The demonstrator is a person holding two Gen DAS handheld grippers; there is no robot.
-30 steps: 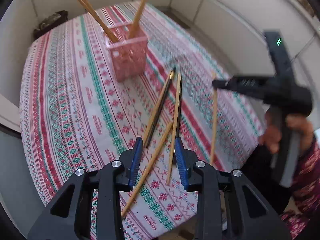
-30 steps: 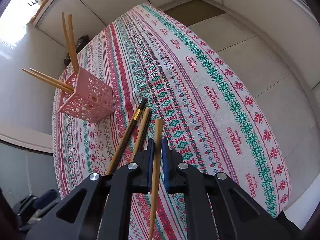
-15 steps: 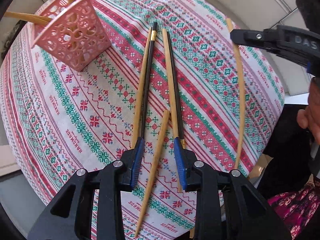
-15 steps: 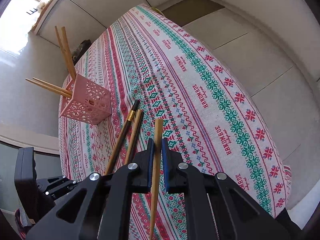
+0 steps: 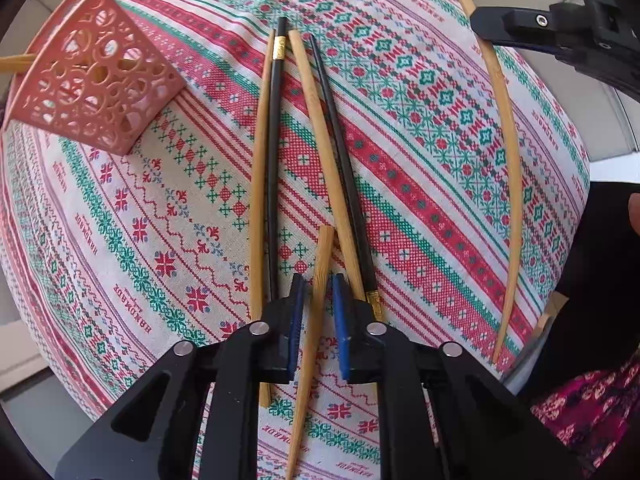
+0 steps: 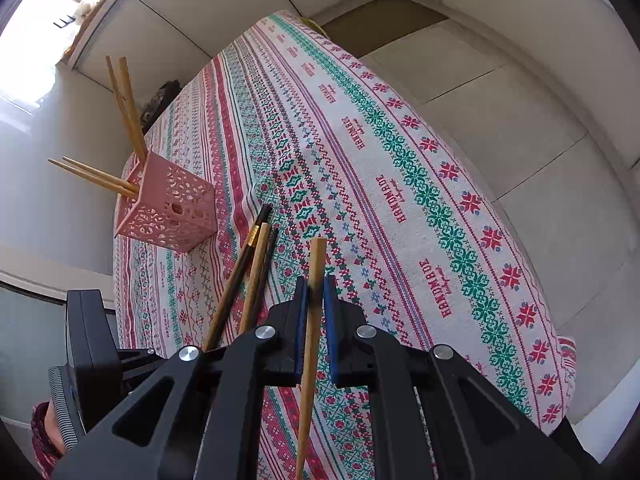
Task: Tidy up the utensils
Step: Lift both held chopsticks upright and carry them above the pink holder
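My left gripper point(image 5: 318, 304) points down at the patterned tablecloth point(image 5: 420, 128). Its jaws are closing on a wooden chopstick point(image 5: 322, 256) that lies there, with the blue pads at its sides. Two black chopsticks point(image 5: 274, 160) and two wooden ones point(image 5: 258, 200) lie beside it. A pink perforated holder point(image 5: 92, 88) stands at the upper left with several chopsticks in it. My right gripper point(image 6: 316, 292) is shut on another wooden chopstick point(image 6: 317, 264) above the table. That gripper point(image 5: 540, 28) and its chopstick point(image 5: 510, 160) also show at the right of the left wrist view. The holder point(image 6: 172, 208) is at the left of the right wrist view.
The table's near edge curves along the bottom of the left wrist view, with a floral sleeve point(image 5: 580, 404) at the lower right. Pale floor tiles point(image 6: 520, 120) and white walls surround the table. A dark object point(image 6: 160, 100) sits past its far end.
My left gripper has sunk to the cloth and its jaws have narrowed around the short wooden chopstick. The right gripper has kept still with its chopstick.
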